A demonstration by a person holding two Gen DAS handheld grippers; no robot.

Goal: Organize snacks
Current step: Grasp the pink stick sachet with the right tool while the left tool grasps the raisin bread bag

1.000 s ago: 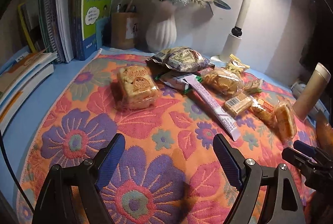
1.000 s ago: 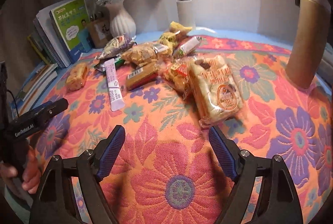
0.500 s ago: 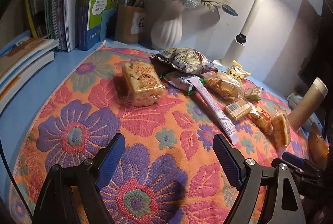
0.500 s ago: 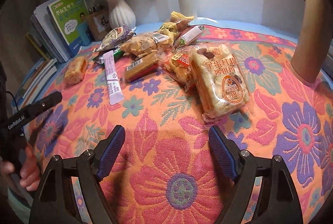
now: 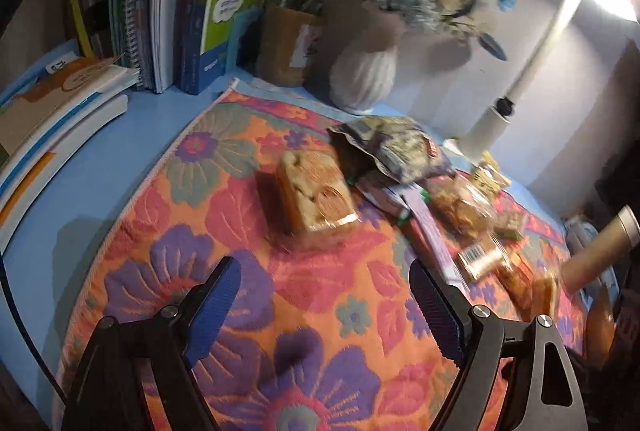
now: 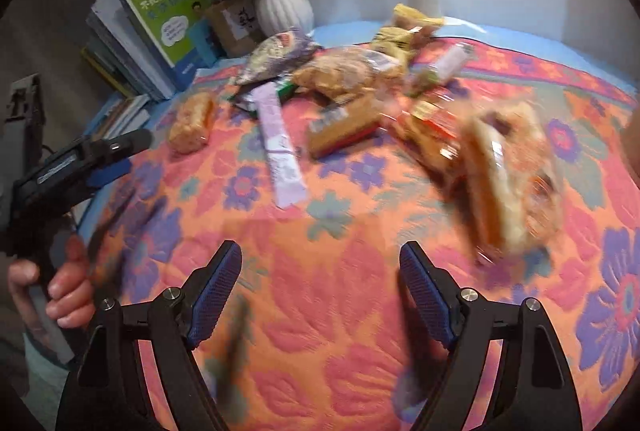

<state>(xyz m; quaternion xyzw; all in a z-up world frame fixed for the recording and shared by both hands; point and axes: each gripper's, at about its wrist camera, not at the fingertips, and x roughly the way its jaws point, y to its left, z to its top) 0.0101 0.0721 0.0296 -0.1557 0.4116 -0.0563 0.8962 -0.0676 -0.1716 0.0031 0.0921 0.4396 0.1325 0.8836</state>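
Note:
Several wrapped snacks lie on a floral cloth. A wrapped cake lies just ahead of my open, empty left gripper. Behind it are a purple-grey bag, a long lilac sachet and a bag of crackers. In the right wrist view a larger wrapped cake lies ahead and right of my open, empty right gripper. The lilac sachet, a brown bar and the small cake lie further off. The left gripper shows at the left edge there.
Upright books and stacked books stand at the left. A pen holder, a white vase of flowers and a lamp line the back wall. A tan cylinder stands at the right.
Both grippers have moved forward toward the snacks, and the views are motion-blurred. The left one has closed in on the small cake, the right one has swung left. Both stay open.

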